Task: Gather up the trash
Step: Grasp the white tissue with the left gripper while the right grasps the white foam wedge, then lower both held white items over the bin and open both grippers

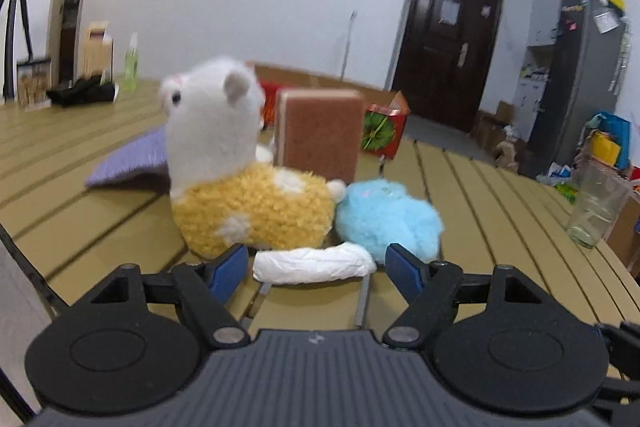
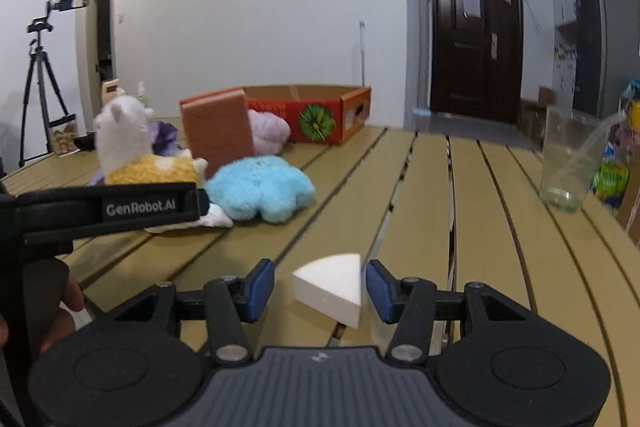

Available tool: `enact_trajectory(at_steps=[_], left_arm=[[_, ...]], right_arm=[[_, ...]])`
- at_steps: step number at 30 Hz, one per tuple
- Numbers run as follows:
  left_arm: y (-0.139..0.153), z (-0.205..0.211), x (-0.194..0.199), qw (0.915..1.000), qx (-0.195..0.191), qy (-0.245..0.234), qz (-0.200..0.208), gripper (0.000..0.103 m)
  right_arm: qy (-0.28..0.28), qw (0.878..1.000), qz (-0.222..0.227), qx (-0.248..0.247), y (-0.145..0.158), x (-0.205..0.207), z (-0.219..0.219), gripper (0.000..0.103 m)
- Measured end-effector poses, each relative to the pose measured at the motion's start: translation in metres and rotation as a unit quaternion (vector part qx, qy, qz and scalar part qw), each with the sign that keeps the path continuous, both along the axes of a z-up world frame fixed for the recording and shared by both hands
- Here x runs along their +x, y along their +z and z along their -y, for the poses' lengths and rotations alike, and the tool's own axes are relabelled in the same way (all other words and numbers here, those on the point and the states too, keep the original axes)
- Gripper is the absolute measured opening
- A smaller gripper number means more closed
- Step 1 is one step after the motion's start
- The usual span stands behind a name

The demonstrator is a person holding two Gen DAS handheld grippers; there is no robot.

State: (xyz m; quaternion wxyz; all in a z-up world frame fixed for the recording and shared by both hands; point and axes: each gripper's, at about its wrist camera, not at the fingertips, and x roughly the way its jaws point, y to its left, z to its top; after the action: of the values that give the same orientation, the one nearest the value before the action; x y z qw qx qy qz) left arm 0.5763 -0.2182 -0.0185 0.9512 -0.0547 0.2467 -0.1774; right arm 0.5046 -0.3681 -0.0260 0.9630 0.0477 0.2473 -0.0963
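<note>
A crumpled white tissue (image 1: 314, 265) lies on the slatted tan table (image 1: 500, 227), just in front of a white-and-yellow plush (image 1: 240, 187) and a blue plush (image 1: 388, 219). My left gripper (image 1: 316, 267) is open, its blue pads either side of the tissue with a gap at each end. In the right wrist view a white foam wedge (image 2: 332, 287) lies on the table between the blue pads of my right gripper (image 2: 320, 285), which is open and not touching it. The tissue (image 2: 218, 218) also peeks out past the left gripper's black body.
An orange sponge block (image 1: 320, 131) stands behind the plush toys, with a purple cloth (image 1: 132, 159) to its left. A red cardboard box (image 2: 320, 115) sits at the table's far edge. A tall empty glass (image 2: 568, 163) stands at the right. A hand (image 2: 68, 301) holds the left tool.
</note>
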Motion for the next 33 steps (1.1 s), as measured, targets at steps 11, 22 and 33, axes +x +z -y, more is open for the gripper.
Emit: enact_trajectory(at_steps=[11,22,33], left_arm=[[-0.007,0.002,0.009,0.9998,0.011,0.007,-0.018,0.020],[0.024,-0.039,-0.032,0.9997,0.008,-0.016,0.016,0.018],[0.010,-0.185,-0.074,0.9939,0.072,0.076,-0.034,0.018]], right_arm=[[-0.004,1.000,-0.001,0.012,-0.003,0.002,0.012,0.030],[0.061,0.996,0.067,0.014,0.015,-0.012,-0.012,0.029],[0.269,0.960,0.069,0.021,0.006,-0.003,-0.150,0.031]])
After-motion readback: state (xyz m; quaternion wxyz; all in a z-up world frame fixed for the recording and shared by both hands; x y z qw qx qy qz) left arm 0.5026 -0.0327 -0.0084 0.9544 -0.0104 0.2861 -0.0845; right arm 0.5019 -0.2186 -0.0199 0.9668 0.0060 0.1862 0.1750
